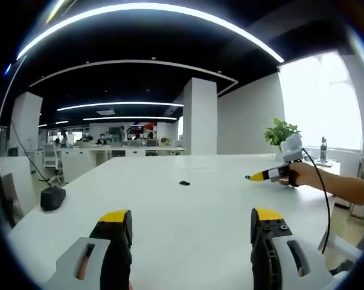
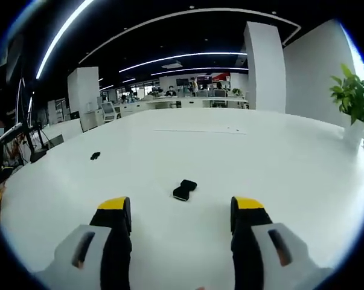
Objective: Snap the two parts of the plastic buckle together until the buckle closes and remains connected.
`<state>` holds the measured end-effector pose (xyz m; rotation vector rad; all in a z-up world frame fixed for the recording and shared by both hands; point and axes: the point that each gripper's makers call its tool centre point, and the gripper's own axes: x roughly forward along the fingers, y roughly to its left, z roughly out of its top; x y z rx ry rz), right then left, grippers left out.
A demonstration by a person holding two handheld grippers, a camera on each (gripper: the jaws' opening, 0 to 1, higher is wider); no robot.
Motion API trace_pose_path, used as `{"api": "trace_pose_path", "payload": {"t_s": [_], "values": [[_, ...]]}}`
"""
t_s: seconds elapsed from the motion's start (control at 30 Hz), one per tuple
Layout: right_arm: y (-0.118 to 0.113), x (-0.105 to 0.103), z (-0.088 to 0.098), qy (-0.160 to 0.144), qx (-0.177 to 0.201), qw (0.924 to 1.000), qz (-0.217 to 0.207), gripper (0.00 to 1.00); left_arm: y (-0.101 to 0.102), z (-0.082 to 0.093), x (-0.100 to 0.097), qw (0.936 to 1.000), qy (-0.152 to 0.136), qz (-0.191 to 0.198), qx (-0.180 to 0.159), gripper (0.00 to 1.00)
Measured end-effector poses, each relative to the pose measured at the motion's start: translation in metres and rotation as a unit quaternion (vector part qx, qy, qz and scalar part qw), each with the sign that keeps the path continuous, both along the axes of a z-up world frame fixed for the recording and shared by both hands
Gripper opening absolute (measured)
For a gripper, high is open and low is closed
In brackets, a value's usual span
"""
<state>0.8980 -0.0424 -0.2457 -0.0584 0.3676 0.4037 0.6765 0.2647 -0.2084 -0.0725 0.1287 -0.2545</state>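
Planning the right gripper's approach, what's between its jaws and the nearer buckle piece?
Bare white table; nothing lies before the buckle piece in the right gripper view.

Black buckle part (image 2: 184, 189) lying flat on table, second part (image 2: 95, 156) well apart

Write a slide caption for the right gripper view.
Open right gripper hovers over white table, one black buckle part just ahead.

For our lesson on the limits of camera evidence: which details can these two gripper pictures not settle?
- Left gripper view: the black buckle part far off on the white table is too small to show its shape.
- Right gripper view: the nearer buckle piece hides its prongs or socket; a second black piece is too small to identify.
- The potted plant is cut off by the edge.
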Motion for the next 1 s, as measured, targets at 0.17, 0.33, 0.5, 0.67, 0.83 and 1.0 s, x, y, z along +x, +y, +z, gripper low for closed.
{"api": "trace_pose_path", "payload": {"t_s": [0.17,0.33,0.5,0.67,0.83,1.0], "values": [[0.000,0.002,0.001,-0.002,-0.008,1.0000,-0.002,0.64,0.000,0.002,0.000,1.0000,-0.002,-0.001,-0.001,0.82],[0.001,0.005,0.002,-0.006,-0.018,0.9998,-0.004,0.62,0.001,0.002,-0.001,1.0000,-0.001,-0.001,-0.001,0.82],[0.003,0.006,0.000,-0.003,-0.022,0.9997,-0.005,0.59,0.002,0.003,-0.001,1.0000,-0.004,0.000,-0.003,0.82],[0.002,0.009,-0.002,-0.004,-0.026,0.9996,-0.011,0.55,0.003,0.002,-0.002,1.0000,-0.003,0.001,-0.002,0.82],[0.001,0.010,-0.003,-0.002,-0.029,0.9995,-0.014,0.49,0.004,0.002,-0.002,1.0000,-0.003,0.001,-0.004,0.81],[0.003,0.011,-0.003,-0.002,-0.027,0.9996,-0.011,0.47,0.005,0.002,-0.002,1.0000,-0.002,0.003,-0.004,0.81]]}}
